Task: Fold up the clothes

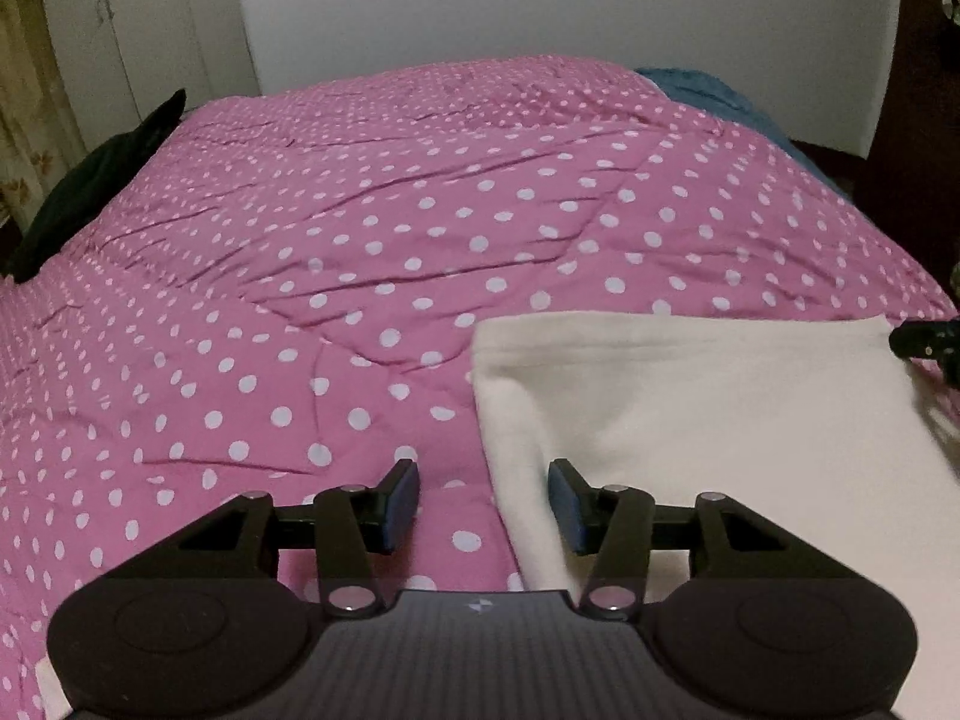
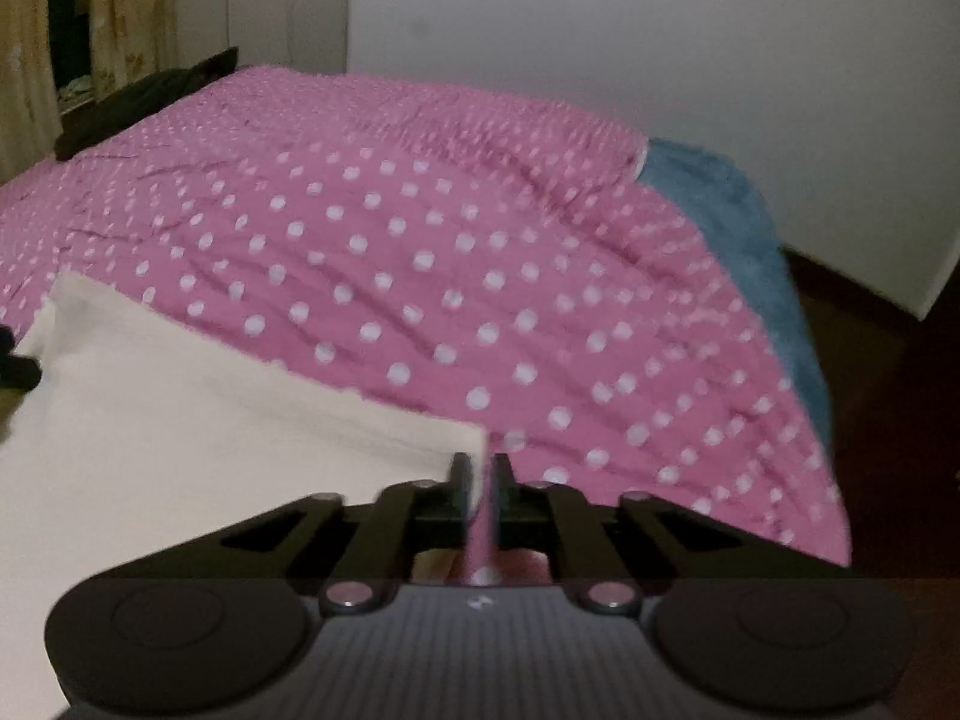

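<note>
the cream cloth [image 1: 690,420] lies flat on the pink dotted bedcover [image 1: 360,240], just in front of my tools. my right gripper [image 2: 479,471] is closed narrow on its corner. my left gripper [image 1: 483,495] is half open over its left edge, holding nothing.

The bedspread [image 1: 372,252] is thin pink cloth printed with white dots, matt and creased, and the cream garment [image 1: 690,420] on it looks like soft, smooth matt fabric. A teal blanket [image 2: 738,222] at the bed's far corner appears plush and fuzzy. The left gripper [image 1: 483,504] is matt black plastic with bright metal pivot pins, its fingers [image 1: 403,501] faced with blue pads.
</note>
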The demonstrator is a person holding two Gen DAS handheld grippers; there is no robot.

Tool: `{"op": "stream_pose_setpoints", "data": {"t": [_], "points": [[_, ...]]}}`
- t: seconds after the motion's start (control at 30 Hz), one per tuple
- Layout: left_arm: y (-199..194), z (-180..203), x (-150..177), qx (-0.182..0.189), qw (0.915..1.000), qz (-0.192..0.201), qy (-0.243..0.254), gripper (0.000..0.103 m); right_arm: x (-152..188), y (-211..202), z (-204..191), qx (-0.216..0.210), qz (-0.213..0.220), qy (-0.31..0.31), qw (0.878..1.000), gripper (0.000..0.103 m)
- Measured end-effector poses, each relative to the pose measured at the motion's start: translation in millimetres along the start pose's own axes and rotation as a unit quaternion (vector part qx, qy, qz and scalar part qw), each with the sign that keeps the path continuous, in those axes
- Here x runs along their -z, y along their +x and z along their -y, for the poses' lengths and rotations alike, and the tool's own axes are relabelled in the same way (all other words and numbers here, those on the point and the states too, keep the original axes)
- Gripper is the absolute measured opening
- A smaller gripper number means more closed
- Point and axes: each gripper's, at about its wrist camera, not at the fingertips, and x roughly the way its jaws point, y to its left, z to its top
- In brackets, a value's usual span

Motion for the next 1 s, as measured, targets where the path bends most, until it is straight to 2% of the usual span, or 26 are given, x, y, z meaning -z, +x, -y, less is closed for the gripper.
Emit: {"op": "stream_pose_setpoints", "data": {"t": [0.13, 0.2, 0.33, 0.43, 0.53, 0.7, 0.9, 1.0], "points": [[-8, 0, -1, 0.004, 0.9999, 0.016, 0.0, 0.052, -8, -28, 3, -0.003, 0.026, 0.003, 1.0, 0.01], [-15, 0, -4, -0.002, 0.9997, 0.024, -0.001, 0.052, -7, -51, 2, -0.024, 0.039, 0.002, 0.999, 0.011], [-46, 0, -11, 0.006, 0.9984, 0.056, -0.001, 0.052, 3, -95, -10, -0.087, 0.04, -0.03, 0.995, 0.021], [-73, 5, -8, 0.021, 0.9966, 0.078, 0.019, 0.054, 18, -124, -25, -0.118, 0.035, -0.06, 0.991, 0.021], [-96, 16, 1, 0.04, 0.9948, 0.085, 0.039, 0.057, 34, -142, -32, -0.145, 0.023, -0.06, 0.987, 0.021], [-130, 36, 24, 0.07, 0.9909, 0.095, 0.065, 0.064, 71, -164, -28, -0.153, 0.01, -0.062, 0.986, 0.021], [-153, 52, 46, 0.087, 0.9884, 0.092, 0.083, 0.071, 103, -181, -15, -0.137, 0.007, -0.061, 0.989, 0.022], [-157, 59, 57, 0.091, 0.9863, 0.091, 0.103, 0.071, 114, -180, -10, -0.12, 0.0, -0.061, 0.991, 0.022]]}}
